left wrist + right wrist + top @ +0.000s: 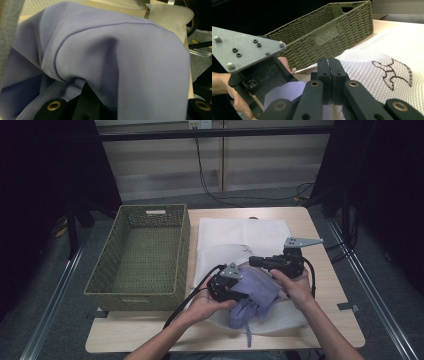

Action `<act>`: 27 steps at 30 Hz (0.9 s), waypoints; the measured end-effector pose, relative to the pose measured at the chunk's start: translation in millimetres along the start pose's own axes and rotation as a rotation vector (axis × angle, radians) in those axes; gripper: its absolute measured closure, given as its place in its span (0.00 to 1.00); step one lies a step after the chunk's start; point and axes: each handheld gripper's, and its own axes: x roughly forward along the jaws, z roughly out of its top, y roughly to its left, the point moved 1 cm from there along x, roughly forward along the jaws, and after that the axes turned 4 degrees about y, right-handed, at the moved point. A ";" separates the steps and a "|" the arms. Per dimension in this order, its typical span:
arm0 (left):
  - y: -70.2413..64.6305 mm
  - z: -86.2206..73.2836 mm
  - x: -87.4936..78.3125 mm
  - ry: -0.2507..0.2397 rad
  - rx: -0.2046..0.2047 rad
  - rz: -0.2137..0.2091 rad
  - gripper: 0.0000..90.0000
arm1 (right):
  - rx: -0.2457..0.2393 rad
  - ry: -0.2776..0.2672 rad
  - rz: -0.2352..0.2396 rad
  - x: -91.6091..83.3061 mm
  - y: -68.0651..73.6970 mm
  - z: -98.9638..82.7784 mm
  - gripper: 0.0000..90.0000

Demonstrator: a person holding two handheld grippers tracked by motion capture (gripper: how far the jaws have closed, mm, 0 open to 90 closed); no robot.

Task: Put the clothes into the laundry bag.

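A lavender garment (257,292) lies bunched in the open mouth of a white mesh bag (240,237) at the table's front. My left gripper (245,292) is shut on the garment. In the left gripper view the cloth (112,62) drapes over the jaws and hides their tips. My right gripper (252,261) points left from the right hand. Its jaws (329,66) are pressed together on the upper edge of the mesh bag (372,75), holding it lifted above the garment (287,92). The left gripper's grey plate (244,47) stands close beside it.
An empty green wicker basket (180,255) stands on the table's left half, right against the mesh bag; its woven wall (324,32) shows in the right gripper view. A brown stitched mark (392,72) sits on the bag. Black curtains flank the table.
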 end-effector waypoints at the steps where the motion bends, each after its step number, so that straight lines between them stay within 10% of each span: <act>1: 0.3 -0.7 1.3 0.001 -0.003 0.010 0.85 | 0.001 0.000 -0.001 0.1 0.0 -0.2 0.99; 27: -1.1 -17.7 28.6 0.094 0.055 0.078 0.74 | 0.017 0.049 0.002 3.5 -2.2 -14.9 0.98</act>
